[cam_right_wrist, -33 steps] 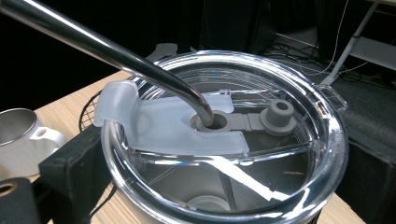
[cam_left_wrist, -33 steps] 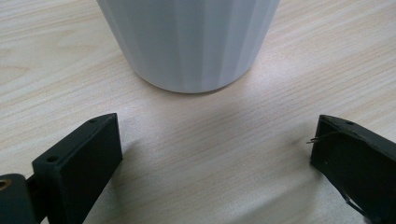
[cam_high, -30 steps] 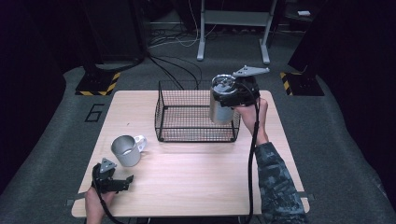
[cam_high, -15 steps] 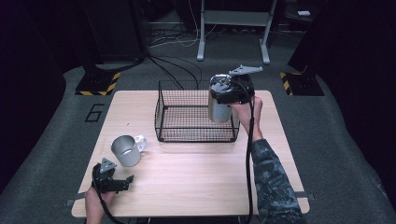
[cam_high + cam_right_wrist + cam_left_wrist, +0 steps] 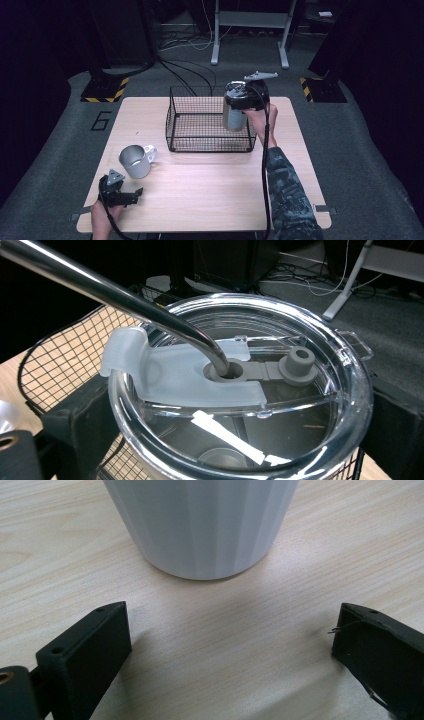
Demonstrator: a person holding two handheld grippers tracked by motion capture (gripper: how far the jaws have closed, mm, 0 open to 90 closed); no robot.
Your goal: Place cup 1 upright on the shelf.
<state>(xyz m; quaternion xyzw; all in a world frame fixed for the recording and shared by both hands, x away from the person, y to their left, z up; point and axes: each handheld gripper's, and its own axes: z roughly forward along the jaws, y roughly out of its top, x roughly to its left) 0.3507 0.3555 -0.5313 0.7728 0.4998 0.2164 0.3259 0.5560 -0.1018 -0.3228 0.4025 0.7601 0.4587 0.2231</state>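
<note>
Right tool: the right tool is clamped on a steel tumbler, holding it upright over the right end of the wire basket; whether the tumbler's base touches the basket floor cannot be told.
Left tool: the left tool rests low on the tabletop near its front left corner, its jaws spread wide with nothing between them.
Mug: a white mug stands upright on the tabletop just beyond the left tool, apart from it and well apart from the basket.
Hidden: in the high view the right tool and the hand cover the tumbler's top and part of its side; the tumbler's lower part is seen through the mesh.
Cut off: in the left gripper view the mug shows as a lower wall and base, with rim and handle out of frame.
Right gripper view: a clear lid with a frosted slider and a bent metal straw through its hole, details too small to make out from above.
Writing: a dark figure 6 is marked on the grey floor left of the tabletop; a white strip under the lid carries nothing readable.
</note>
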